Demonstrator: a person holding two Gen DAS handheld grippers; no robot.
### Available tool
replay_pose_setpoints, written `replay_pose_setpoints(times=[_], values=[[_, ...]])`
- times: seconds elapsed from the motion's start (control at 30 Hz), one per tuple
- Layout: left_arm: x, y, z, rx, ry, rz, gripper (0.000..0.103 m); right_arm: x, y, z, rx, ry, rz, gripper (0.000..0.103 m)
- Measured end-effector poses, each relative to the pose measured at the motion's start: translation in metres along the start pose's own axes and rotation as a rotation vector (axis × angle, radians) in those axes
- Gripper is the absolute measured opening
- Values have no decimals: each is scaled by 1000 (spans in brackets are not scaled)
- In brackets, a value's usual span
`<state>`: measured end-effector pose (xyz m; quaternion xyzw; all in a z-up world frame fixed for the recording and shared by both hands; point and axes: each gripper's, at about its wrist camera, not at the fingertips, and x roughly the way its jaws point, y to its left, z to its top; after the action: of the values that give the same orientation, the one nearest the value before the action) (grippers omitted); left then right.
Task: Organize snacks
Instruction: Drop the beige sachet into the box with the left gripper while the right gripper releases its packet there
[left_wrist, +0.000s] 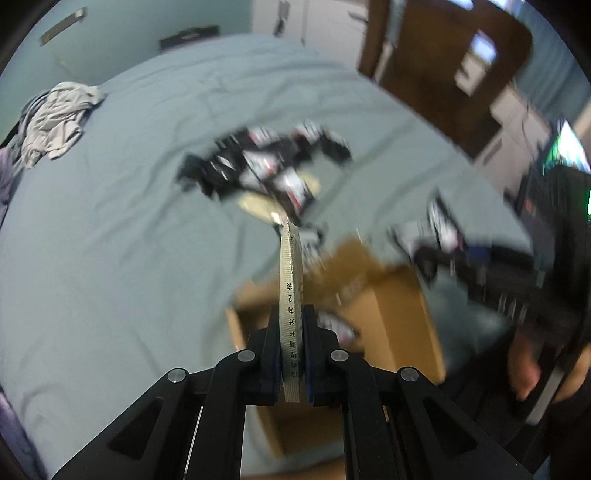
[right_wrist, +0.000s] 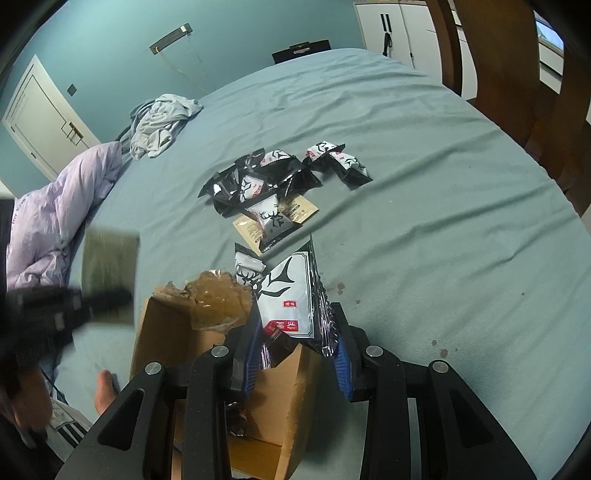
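The left claw (left_wrist: 291, 354) grips a flat tan packet (left_wrist: 291, 295) edge-on, standing upright between its pads.

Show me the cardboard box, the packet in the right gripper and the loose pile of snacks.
cardboard box (right_wrist: 284, 391), right wrist view, front wall.
black-and-white packet (right_wrist: 288, 302), right wrist view, white face.
snack pile (right_wrist: 258, 181), right wrist view, middle packet.

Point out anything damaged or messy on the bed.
Dark stains dot the blue sheet right of the cardboard box, whose flap carries crumpled, torn tape. Snack packets lie in a loose heap.
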<state>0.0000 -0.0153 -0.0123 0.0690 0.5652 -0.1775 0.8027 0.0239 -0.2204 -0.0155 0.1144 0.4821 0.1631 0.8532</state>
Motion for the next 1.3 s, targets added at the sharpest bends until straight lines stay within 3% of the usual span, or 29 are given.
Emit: replay_pose_setpoints(times=[0.17, 0.37, 0.43, 0.5, 0.57, 0.6, 0.77, 0.9, 1.07, 1.3], values=[[27, -31, -18, 113, 97, 81, 9, -1, -1, 0, 3, -4, 10, 33], [56, -29, -20, 126, 178, 170, 16, -1, -1, -1, -1, -3, 15, 33], [58, -27, -19, 129, 188, 188, 34, -1, -2, 0, -2, 0, 19, 33], [54, -28, -18, 124, 170, 159, 57, -1, 0, 0, -10, 1, 19, 33], [42, -30, -16, 118, 117, 149, 75, -1, 2, 0, -19, 4, 20, 33], [36, -32, -15, 119, 89, 143, 79, -1, 3, -1, -24, 5, 20, 33], [13, -25, -8, 100, -32, 178, 81, 2, 7, -1, -47, 20, 27, 33], [6, -7, -4, 43, -88, 286, 81, 7, 19, -4, -112, 53, 24, 33], [5, 12, 3, -24, -105, 352, 81, 13, 45, -12, -250, 73, -6, 33], [3, 17, 2, -46, -104, 356, 81, 28, 54, -16, -290, 188, 61, 33]])
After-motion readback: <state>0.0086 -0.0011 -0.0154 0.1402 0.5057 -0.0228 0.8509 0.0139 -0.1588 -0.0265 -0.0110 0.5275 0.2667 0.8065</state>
